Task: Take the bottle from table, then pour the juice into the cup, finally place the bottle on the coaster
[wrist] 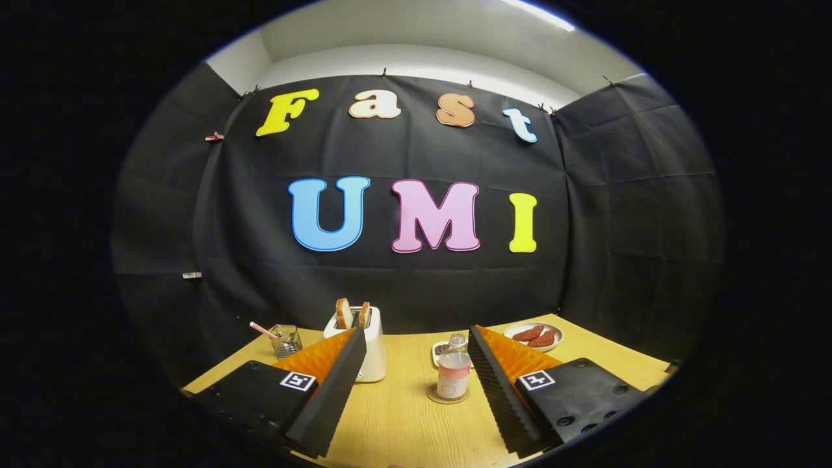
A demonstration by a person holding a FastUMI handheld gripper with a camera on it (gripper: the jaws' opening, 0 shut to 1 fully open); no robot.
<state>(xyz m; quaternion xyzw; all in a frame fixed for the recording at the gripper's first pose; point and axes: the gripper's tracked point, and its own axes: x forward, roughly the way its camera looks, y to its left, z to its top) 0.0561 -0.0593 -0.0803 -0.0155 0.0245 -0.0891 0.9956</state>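
A small clear bottle (454,372) with pinkish juice in its lower half stands upright on a round brown coaster (446,395), ahead of my fingers and close to the inner face of the right finger. My gripper (416,335) is open wide, and nothing is between its fingers (338,383). The bottle is not touched. A clear glass cup (286,340) with a striped straw stands beyond the left finger, to the left of the toaster.
A white toaster (374,351) with two bread slices in its slots stands just behind the left fingertip. A small dish (440,351) sits behind the bottle. A white plate (534,335) with reddish food lies beyond the right finger. The wooden table (403,416) meets the black cloth wall behind.
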